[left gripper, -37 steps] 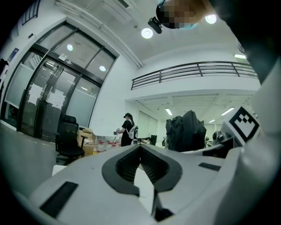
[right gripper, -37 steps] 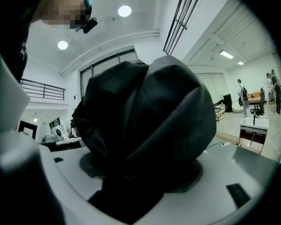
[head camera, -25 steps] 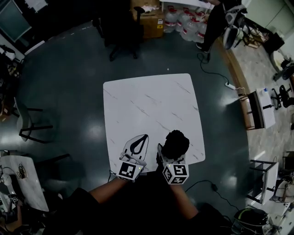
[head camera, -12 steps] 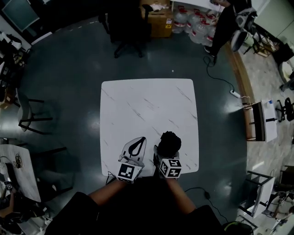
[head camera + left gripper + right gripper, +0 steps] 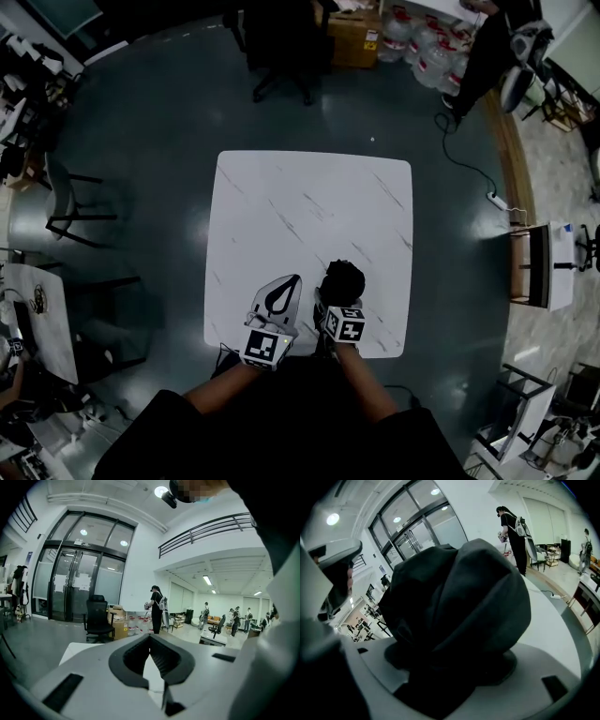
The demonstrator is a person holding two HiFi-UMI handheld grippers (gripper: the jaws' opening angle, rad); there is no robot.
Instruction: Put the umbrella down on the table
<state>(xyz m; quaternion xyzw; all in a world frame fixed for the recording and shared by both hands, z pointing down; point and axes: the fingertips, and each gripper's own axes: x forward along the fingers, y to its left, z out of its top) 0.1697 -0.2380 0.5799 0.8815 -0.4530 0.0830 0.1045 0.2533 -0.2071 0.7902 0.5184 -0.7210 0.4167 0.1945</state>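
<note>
The right gripper (image 5: 335, 306) was clamped on the folded black umbrella (image 5: 342, 281). The umbrella bulged out past its jaws over the near edge of the white table (image 5: 309, 202), somewhat toward the right corner. Whether it touched the tabletop I couldn't tell. Just beside it, the left gripper (image 5: 292, 283) hung with its jaws brought together at the tips, nothing between them.

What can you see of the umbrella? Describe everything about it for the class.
The umbrella is black, folded into a bunched bundle of matte, fabric-like folds. The right gripper is clamped on its lower end, and the bundle sticks out beyond the jaws. It is over the near part of the white table; whether it touches the tabletop cannot be told. Nothing else touches it.
</note>
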